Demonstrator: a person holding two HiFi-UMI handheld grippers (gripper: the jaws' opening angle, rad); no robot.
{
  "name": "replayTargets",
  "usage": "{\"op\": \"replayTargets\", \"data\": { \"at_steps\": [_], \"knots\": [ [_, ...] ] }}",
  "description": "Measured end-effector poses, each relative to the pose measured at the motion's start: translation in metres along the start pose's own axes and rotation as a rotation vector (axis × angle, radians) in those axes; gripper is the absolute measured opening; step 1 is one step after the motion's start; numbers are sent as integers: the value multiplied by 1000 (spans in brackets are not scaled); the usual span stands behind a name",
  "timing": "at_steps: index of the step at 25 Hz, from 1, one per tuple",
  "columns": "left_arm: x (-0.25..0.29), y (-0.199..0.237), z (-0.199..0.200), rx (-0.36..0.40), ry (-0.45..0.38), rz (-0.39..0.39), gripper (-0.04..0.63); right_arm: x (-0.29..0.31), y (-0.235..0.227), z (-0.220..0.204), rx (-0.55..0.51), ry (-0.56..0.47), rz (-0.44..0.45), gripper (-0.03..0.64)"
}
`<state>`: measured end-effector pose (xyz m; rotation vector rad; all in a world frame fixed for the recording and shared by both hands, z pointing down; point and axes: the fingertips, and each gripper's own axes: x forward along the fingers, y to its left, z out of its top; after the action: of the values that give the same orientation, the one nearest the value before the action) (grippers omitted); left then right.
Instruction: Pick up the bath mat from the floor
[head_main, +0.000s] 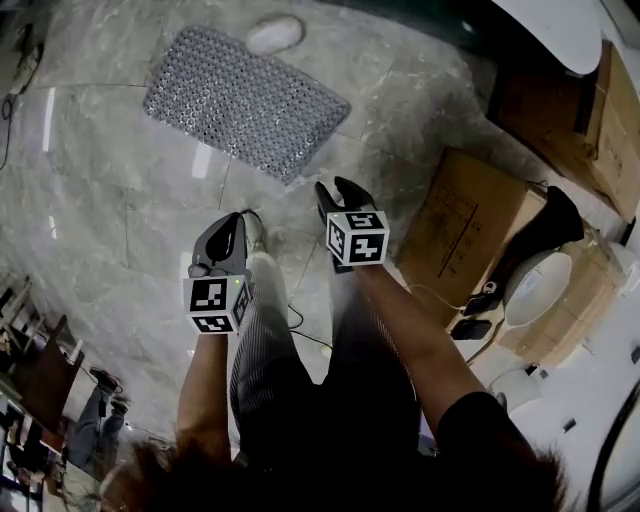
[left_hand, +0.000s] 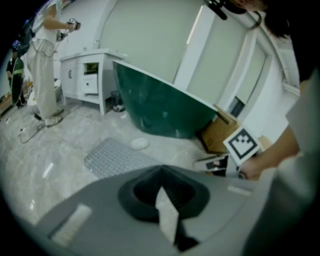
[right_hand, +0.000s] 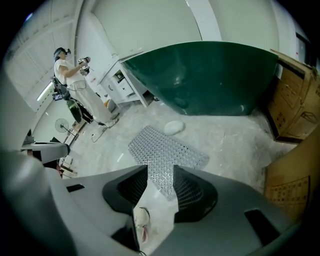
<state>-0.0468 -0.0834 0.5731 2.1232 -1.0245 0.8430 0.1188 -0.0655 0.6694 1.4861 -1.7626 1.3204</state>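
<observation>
One bath mat (head_main: 245, 102) flat on floor (head_main: 120, 230): prob thin, floppy, light rubber; pinch near corner. Right gripper (head_main: 338, 190) spread, left gripper (head_main: 230, 222) pressed together, both empty.

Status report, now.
Left gripper shut, right gripper open, both empty. Bath mat flat on floor, untouched. White oval lump at its far edge.

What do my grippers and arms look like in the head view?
The left gripper and right gripper are grey with dark, tapered jaws. Each carries a white marker cube printed with black squares. The left arm and right arm are bare; a black short sleeve shows on the right.
</observation>
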Motion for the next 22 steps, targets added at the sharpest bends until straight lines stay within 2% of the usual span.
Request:
{"op": "replayTargets", "data": {
  "at_steps": [6, 16, 22],
  "knots": [
    [39, 19, -28, 17, 39, 2, 6, 50, -17, -26, 98, 22, -36, 164],
    [101, 52, -81, 38, 74, 10, 6, 130, -57, -69, 198, 41, -118, 169],
    [136, 72, -121, 23, 96, 33, 6, 174, -76, -99, 315, 27, -151, 170]
  ]
}}
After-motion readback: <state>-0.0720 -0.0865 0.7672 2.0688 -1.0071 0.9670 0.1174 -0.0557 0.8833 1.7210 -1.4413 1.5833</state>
